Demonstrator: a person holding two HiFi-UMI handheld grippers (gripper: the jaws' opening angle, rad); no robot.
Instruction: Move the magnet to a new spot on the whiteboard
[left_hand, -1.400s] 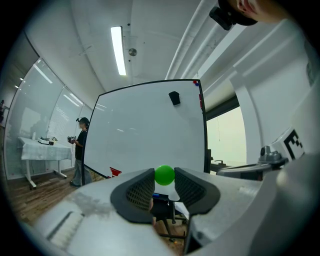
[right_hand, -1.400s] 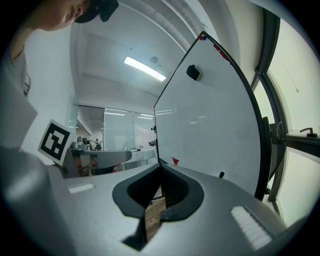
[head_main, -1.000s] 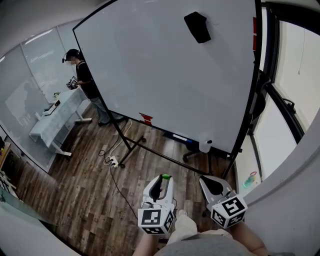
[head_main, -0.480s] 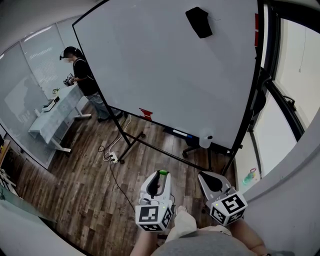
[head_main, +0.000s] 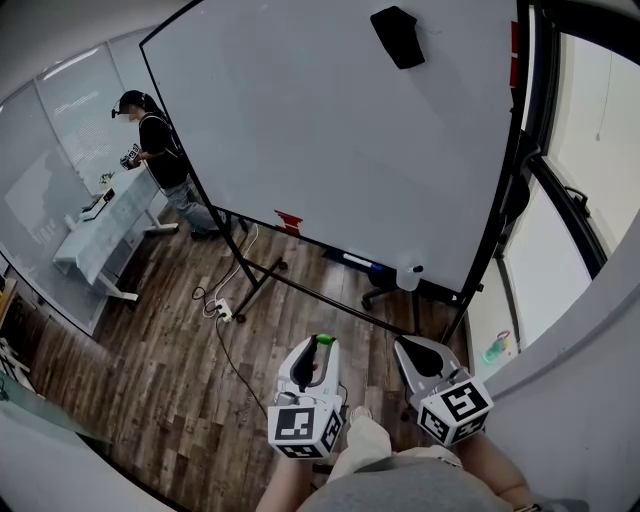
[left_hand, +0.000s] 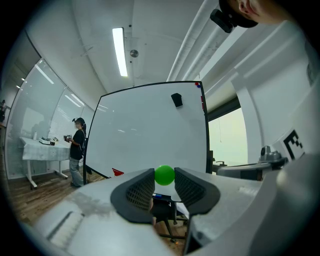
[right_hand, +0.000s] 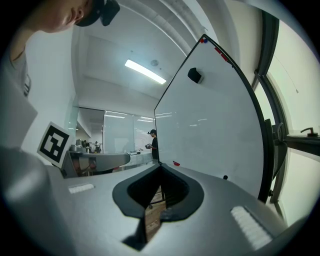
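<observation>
**Green magnet gripped at the left fingertips, off the board**

A small round green magnet (left_hand: 164, 175) is clamped between the tips of the left gripper (head_main: 316, 350), whose black ribbed fingers (left_hand: 140, 192) press on it from both sides. The magnet is held in the air, well apart from the large white whiteboard (head_main: 330, 130) that stands at 12 o'clock from it on a black wheeled frame. Only a ball-like outline is seen in either view, so no long axis can be made out and it cannot be told which way the magnet faces.

The right gripper (head_main: 405, 346) is carried just beside the left one, at its 3 o'clock. Its fingers (right_hand: 180, 192) are closed tip to tip with nothing between them.

On the board, a black block-shaped eraser (head_main: 396, 36) is stuck near the top edge, towards 1 o'clock. A small red piece (head_main: 288, 221) is seen at the lower edge, towards 7 o'clock.

At 10 o'clock in the head view, a person in dark clothes (head_main: 155, 150) is seen beside a white tabletop (head_main: 100, 240). Dark wooden floorboards (head_main: 150, 380) lie below.
</observation>
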